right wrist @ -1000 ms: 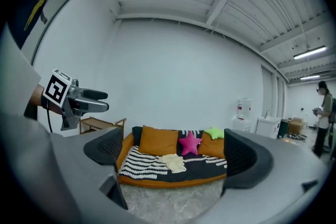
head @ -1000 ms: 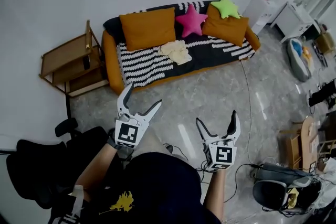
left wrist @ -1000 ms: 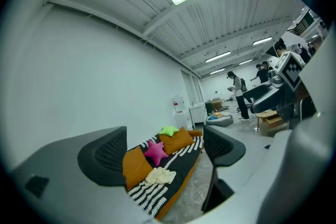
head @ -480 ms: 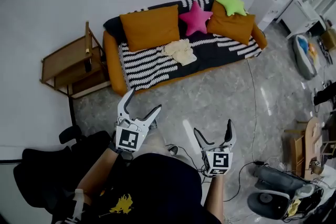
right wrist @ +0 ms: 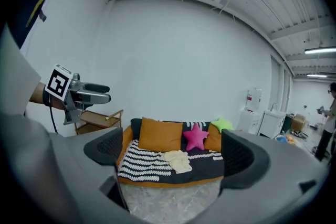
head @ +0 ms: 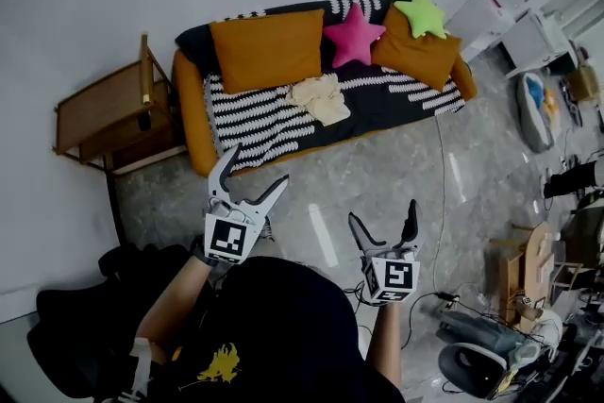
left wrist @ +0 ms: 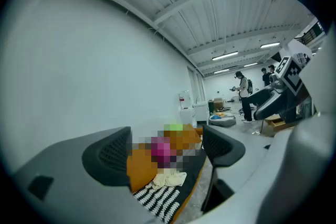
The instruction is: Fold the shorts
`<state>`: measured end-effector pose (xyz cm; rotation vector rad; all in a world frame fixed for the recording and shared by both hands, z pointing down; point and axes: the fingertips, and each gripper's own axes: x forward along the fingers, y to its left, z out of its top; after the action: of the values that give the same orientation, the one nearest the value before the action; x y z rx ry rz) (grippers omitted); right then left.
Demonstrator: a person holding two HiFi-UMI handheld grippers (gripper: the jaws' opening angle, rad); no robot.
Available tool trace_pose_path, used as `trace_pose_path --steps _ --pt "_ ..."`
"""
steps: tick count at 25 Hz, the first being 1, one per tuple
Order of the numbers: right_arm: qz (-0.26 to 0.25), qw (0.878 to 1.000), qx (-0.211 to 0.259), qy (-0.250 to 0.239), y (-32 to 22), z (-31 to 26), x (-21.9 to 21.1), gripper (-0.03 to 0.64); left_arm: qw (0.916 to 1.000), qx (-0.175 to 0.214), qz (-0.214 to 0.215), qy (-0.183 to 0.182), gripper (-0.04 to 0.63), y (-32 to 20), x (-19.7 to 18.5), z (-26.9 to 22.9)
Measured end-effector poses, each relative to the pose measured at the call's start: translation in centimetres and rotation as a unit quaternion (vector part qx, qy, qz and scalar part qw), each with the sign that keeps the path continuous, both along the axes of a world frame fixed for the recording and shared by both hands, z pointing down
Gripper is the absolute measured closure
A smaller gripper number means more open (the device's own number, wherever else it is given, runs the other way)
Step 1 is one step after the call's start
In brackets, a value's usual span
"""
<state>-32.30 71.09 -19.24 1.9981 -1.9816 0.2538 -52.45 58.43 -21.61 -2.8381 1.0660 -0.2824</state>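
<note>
The shorts (head: 318, 97) lie as a crumpled cream heap on the seat of the sofa (head: 255, 123), far ahead of both grippers. They also show in the left gripper view (left wrist: 169, 178) and the right gripper view (right wrist: 178, 160). My left gripper (head: 255, 170) is held over the floor with its jaws open and empty. My right gripper (head: 383, 214) is beside it, also open and empty. Each gripper view looks between its own dark pads toward the sofa: the left gripper (left wrist: 168, 152) and the right gripper (right wrist: 173, 152).
The sofa carries two orange cushions (head: 267, 48), a pink star pillow (head: 353, 34) and a green star pillow (head: 421, 13). A wooden shelf (head: 104, 113) stands to its left and a black chair (head: 85, 326) near me. A cable (head: 442, 193) crosses the floor, with clutter at the right.
Both grippers have travelled with me a little closer to the sofa, which looks slightly larger. Their jaws stay as wide as before and nothing has been picked up.
</note>
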Motion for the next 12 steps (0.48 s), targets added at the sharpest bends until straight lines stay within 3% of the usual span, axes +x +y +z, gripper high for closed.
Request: trace_pose_path --steps 7,12 --pt "-0.001 1.0 -0.013 0.02 -8.8 0.0 -3.8 0.028 0.9993 -0.034 0.015 0.01 0.161 -7.3 -2.6 3.2" --pt "0.011 0.999 -0.024 0.038 -11.6 0.3 -2.7 0.038 0.9987 -0.043 0.021 0.016 0.161 -11.2 -2.7 4.5"
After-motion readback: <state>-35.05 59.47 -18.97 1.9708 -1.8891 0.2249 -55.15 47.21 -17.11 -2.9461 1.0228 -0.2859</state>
